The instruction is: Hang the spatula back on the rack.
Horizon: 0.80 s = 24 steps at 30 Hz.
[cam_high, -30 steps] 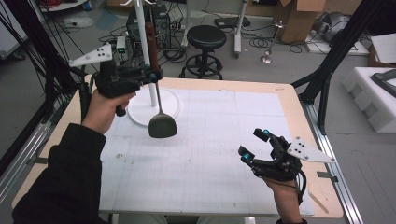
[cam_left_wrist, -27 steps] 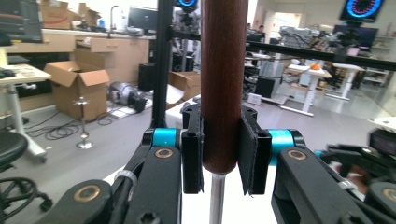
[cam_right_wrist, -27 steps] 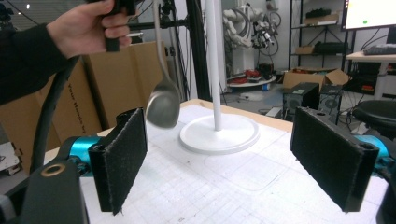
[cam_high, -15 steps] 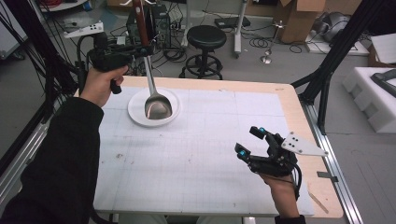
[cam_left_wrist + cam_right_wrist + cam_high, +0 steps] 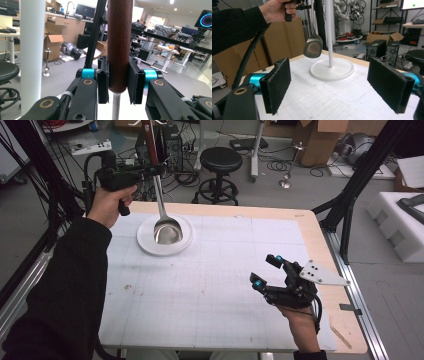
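Note:
A metal ladle (image 5: 167, 231) with a dark brown wooden handle (image 5: 119, 45) hangs upright, its bowl just above the round white base (image 5: 145, 245) of a stand at the table's far left. My left gripper (image 5: 150, 169) is shut on that handle near its lower end, both pads (image 5: 135, 82) pressed against the wood. The stand's white pole (image 5: 32, 50) rises close beside the handle. In the right gripper view the ladle (image 5: 312, 47) hangs left of the pole (image 5: 329, 32). My right gripper (image 5: 265, 271) rests near the table's front right, open, nothing between its pads (image 5: 278, 85).
The white gridded mat (image 5: 225, 270) covers most of the table. A thin wooden stick (image 5: 342, 335) lies by the front right corner. Beyond the far edge stand a black stool (image 5: 220, 160), cables and boxes. White foam blocks (image 5: 400, 225) sit off to the right.
My left hand has carried the ladle away from me and to the left, so its bowl now hangs over the white base. The right gripper has stayed put.

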Available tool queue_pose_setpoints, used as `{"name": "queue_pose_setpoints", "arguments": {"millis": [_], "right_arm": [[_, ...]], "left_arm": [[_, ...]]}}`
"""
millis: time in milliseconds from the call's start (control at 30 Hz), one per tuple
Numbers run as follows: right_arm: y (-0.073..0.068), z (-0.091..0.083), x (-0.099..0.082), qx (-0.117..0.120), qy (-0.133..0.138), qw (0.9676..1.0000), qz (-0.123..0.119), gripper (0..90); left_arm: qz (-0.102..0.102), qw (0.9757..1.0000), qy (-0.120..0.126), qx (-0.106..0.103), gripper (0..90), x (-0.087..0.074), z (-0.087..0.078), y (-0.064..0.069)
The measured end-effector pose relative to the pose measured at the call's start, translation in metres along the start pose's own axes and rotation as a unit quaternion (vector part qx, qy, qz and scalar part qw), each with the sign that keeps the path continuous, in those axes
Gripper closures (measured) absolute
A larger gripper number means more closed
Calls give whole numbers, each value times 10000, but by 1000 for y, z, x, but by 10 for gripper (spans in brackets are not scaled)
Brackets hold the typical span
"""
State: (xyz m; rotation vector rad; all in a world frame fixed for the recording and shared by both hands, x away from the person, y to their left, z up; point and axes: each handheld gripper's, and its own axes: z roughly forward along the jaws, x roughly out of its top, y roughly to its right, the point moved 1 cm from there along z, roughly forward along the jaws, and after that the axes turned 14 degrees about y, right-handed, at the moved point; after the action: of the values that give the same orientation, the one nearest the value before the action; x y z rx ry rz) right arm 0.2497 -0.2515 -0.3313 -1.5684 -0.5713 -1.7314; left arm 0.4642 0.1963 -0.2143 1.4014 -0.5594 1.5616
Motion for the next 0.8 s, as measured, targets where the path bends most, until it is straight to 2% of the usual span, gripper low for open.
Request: {"name": "queue_pose_setpoints", "arguments": {"millis": [100,333,533,633,700,767,800], "right_arm": [[2,2,0,13,-4,10000,38,183],[0,3,4,64,28,10000,29,183],[0,2,5,67,4,10000,24,183],[2,2,3,22,0,10000,11,183],[4,3,2,-41,-56,10000,-31,183],[7,4,1,-101,-92,9999,-79,183],[8,4,0,-119,-99,9999,-72,183]], "left_arm": [[28,10000,-65,28,734,3,4,-2],[-110,9997,-160,111,734,2,4,-10],[-87,9994,-324,123,733,-3,5,-11],[-152,9993,-286,161,724,-5,2,-9],[-125,9990,-299,311,673,-6,-2,-8],[-87,9980,-378,509,541,-7,-9,-6],[-23,9977,-342,588,510,-8,-13,-4]]}}
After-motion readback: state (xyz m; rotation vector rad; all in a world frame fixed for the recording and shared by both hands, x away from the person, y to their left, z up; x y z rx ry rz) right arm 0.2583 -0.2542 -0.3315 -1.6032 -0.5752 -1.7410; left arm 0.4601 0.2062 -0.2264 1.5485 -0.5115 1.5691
